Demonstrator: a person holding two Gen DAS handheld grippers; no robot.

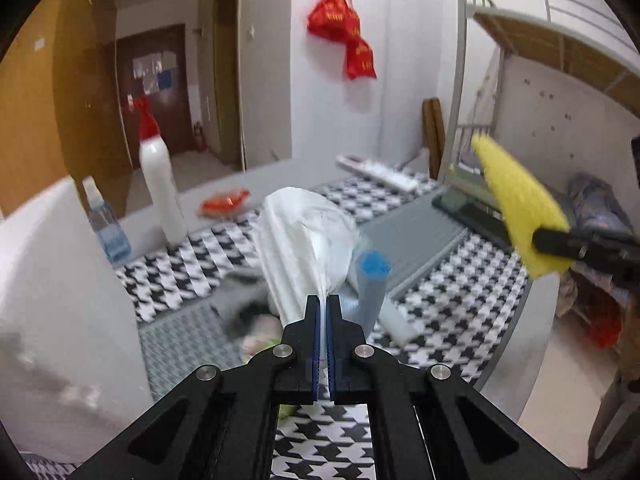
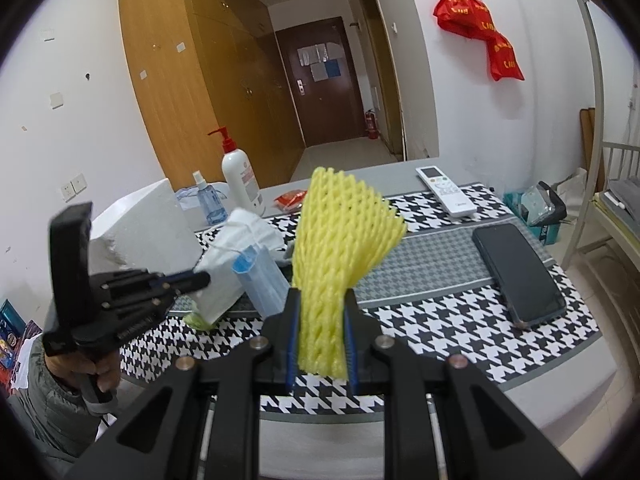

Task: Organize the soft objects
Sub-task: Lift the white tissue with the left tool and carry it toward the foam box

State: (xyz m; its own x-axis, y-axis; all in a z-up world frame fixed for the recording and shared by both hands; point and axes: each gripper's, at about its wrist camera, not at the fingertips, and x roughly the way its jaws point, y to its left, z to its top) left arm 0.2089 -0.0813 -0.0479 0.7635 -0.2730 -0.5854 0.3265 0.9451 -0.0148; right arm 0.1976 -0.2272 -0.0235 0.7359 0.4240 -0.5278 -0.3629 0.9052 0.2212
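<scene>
Left wrist view. The left gripper [image 1: 323, 300] has its two fingers pressed together on a gathered edge of a white face mask [image 1: 304, 236], which bulges out just beyond the fingertips, lifted above the houndstooth tablecloth [image 1: 460, 304]. Just right of the white mask hangs a blue face mask [image 1: 372, 280]; whether it is caught in the same pinch cannot be told. Beneath the white mask lies a blurred grey and pale heap [image 1: 248, 312] on the tablecloth. Far right of the white mask, the right gripper [image 1: 556, 240] pinches a yellow foam net [image 1: 516, 208] held in the air. Left of the white mask stand a white pump bottle [image 1: 160, 184] and a blue spray bottle [image 1: 106, 228].

Right wrist view. The right gripper [image 2: 320, 308] is closed on the narrow end of the yellow foam net [image 2: 340, 248], which fans upward above the tablecloth [image 2: 440, 320]. Left of the net, the left gripper [image 2: 202, 279], held by a hand [image 2: 96, 372], nips the white face mask [image 2: 236, 252], with the blue face mask [image 2: 260, 280] hanging beside it. Right of the net lie a dark phone [image 2: 520, 272] and, farther back, a white remote control [image 2: 444, 190] on the tablecloth.
</scene>
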